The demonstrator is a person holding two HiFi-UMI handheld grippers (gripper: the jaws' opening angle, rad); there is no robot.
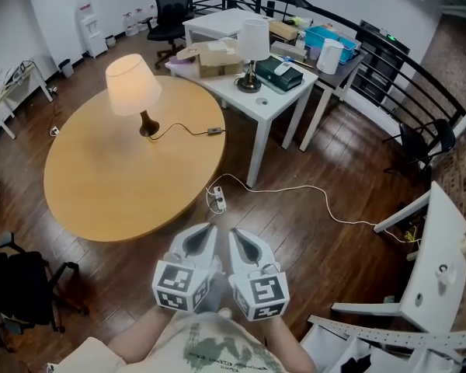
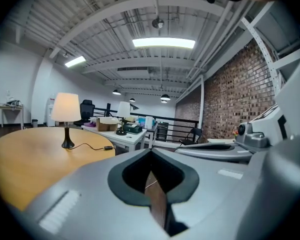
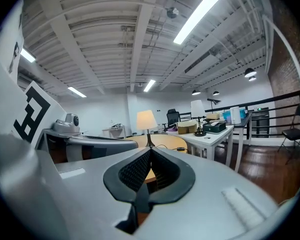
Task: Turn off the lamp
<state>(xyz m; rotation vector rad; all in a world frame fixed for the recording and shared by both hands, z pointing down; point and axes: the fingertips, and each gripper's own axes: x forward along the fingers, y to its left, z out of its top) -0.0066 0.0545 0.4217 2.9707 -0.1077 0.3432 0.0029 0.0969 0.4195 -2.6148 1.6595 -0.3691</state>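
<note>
A lit lamp (image 1: 132, 85) with a cream shade and dark base stands on the far side of the round wooden table (image 1: 116, 185). Its cord runs right to an inline switch (image 1: 213, 131) lying on the tabletop. The left gripper (image 1: 208, 228) and right gripper (image 1: 234, 233) hover side by side over the floor, short of the table's near edge, both shut and holding nothing. The left gripper view shows the lamp (image 2: 65, 108) and switch (image 2: 108, 147) far beyond its own shut jaws (image 2: 151, 152). From the right gripper (image 3: 150, 150), the lamp (image 3: 146, 120) appears straight ahead.
A white desk (image 1: 272, 99) behind the round table carries an unlit second lamp (image 1: 254, 41), boxes and clutter. A power strip (image 1: 217, 200) and white cable (image 1: 311, 196) lie on the wood floor. A black chair (image 1: 19, 286) stands lower left, white furniture (image 1: 439, 270) at right.
</note>
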